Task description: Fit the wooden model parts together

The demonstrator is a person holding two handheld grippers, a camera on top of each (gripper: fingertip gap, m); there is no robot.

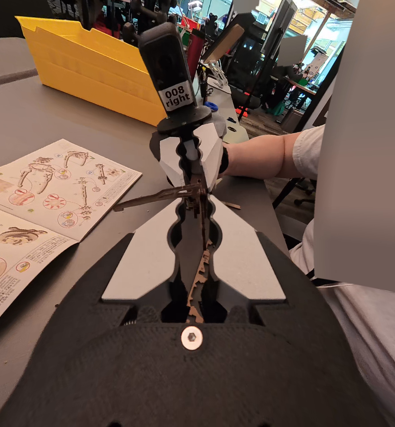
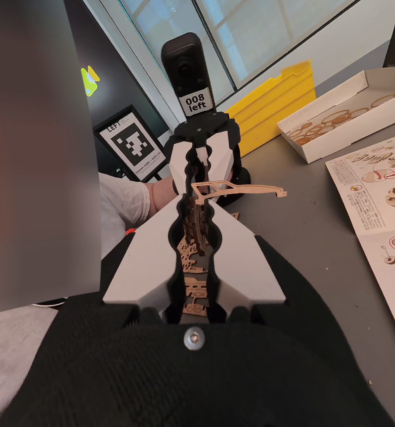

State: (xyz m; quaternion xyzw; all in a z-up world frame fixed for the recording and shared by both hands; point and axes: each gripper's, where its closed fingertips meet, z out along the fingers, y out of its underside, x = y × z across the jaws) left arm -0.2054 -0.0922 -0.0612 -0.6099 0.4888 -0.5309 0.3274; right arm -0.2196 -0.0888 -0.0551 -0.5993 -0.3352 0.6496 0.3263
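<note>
The two grippers meet nose to nose above the grey table (image 1: 53,120), and the wooden model parts are held up in the air between them. The left gripper (image 1: 193,203) is squeezed tight on a thin flat wooden piece (image 1: 201,272) that stands on its edge between its fingers. The right gripper (image 2: 193,203) is squeezed on a darker bunch of wooden pieces (image 2: 195,224) already stuck together. A long thin wooden arm (image 2: 240,188) sticks out sideways from where the parts meet, like a little branch. I cannot tell just how it is joined there, because the fingertips hide that spot. These parts look very light, thin and stiff, with lots of small holes and teeth cut into them. I think they would snap before they bend, most of all the long arm, so it should not be pushed or bumped. The best place to hold looks like the wide flat sides, close to the joint, where both grippers have them. A gentle straight push seems safer than a twist. On the table lie an open booklet (image 1: 60,191) with drawings, a yellow bin (image 1: 88,67) and a white tray (image 2: 326,136) with more wooden rings in it.
</note>
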